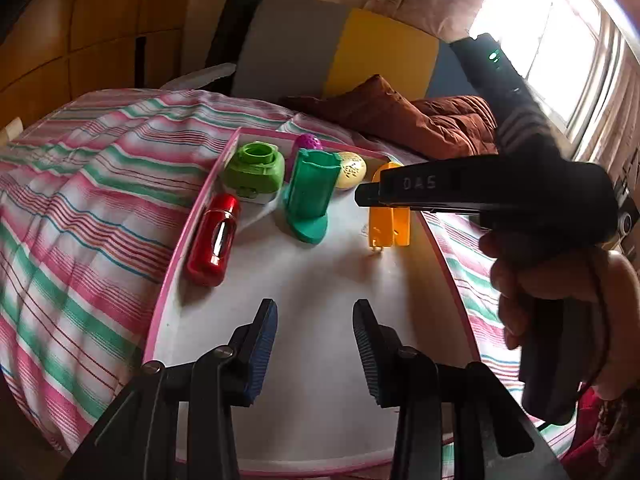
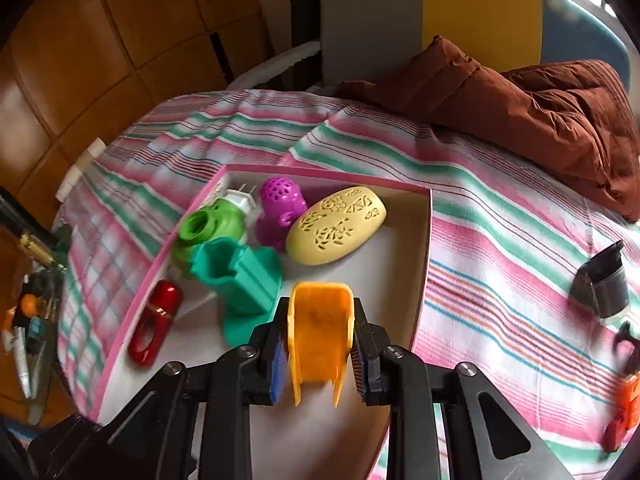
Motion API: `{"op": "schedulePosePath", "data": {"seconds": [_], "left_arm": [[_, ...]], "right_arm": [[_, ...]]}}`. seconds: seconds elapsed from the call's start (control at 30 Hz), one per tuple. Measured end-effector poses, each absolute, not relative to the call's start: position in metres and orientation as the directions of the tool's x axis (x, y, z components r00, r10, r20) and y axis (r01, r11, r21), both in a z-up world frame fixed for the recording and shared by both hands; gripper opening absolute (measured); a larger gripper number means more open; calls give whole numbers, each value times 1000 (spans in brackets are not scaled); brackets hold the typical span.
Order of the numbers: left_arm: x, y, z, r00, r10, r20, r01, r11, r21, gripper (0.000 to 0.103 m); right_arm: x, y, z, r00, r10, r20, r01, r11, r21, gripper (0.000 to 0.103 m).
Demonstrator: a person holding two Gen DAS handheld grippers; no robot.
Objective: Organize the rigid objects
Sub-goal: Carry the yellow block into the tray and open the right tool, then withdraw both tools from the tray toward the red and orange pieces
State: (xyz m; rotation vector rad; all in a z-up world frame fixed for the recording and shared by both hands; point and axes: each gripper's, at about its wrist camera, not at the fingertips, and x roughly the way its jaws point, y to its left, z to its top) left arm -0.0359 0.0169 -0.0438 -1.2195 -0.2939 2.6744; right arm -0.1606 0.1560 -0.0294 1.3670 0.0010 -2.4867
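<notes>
The striped bedspread (image 2: 500, 248) fills most of both views, and on it sits the pink-rimmed tray (image 2: 424, 248), wide, shallow and white inside. Within the tray, largest first: a teal holder (image 2: 240, 276) near the centre, a pale yellow perforated oval (image 2: 338, 224) at about one o'clock from it, a green round-mouthed piece (image 2: 200, 232) at eleven, a purple perforated figure (image 2: 280, 208) at twelve, and a glossy red piece (image 2: 156, 322) lying at eight by the tray's left wall.

The orange scoop-shaped piece (image 2: 320, 332) is clenched in the right gripper (image 2: 320, 356), pads on its two side walls, above the tray floor at the teal holder's four o'clock (whether it touches the floor I cannot tell). It looks like thin moulded plastic, open-topped with two short prongs: I judge it light, stiff and somewhat slick, so the flat parallel sides are the sensible hold, and a hard squeeze might flex them.

The left gripper (image 1: 316, 352) hangs over the tray's near end, jaws apart with nothing between them
</notes>
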Motion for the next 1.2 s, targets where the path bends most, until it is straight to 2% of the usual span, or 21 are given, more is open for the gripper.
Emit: {"op": "schedulePosePath", "data": {"seconds": [0.1,0.13,0.23,0.4,0.63,1.03,1.2], "left_arm": [[-37,15,-45,-640,250,-726,-78,-962,-263,39],[-37,15,-45,-640,250,-726,-77,-962,-264,39],[-37,15,-45,-642,252,-724,-82,-961,-262,39],[-35,17,-46,-639,255,-726,-87,-961,-261,39],[-30,23,-45,-635,267,-725,-106,-960,-261,39],[-9,43,-36,-651,350,-674,-207,-936,-285,39],[1,55,-33,-651,370,-663,-247,-929,-275,39]], "right_arm": [[-168,157,-26,-537,-241,-808,230,-964,134,28],[-167,159,-22,-553,-241,-798,221,-965,138,31],[-162,171,-9,-608,-256,-751,193,-966,173,49],[-143,183,2,-639,-242,-730,195,-969,151,52],[-108,208,7,-651,-201,-732,196,-976,94,65],[-70,265,-19,-564,-106,-819,121,-992,44,68],[-55,300,-35,-479,-25,-878,99,-995,-26,69]]}}
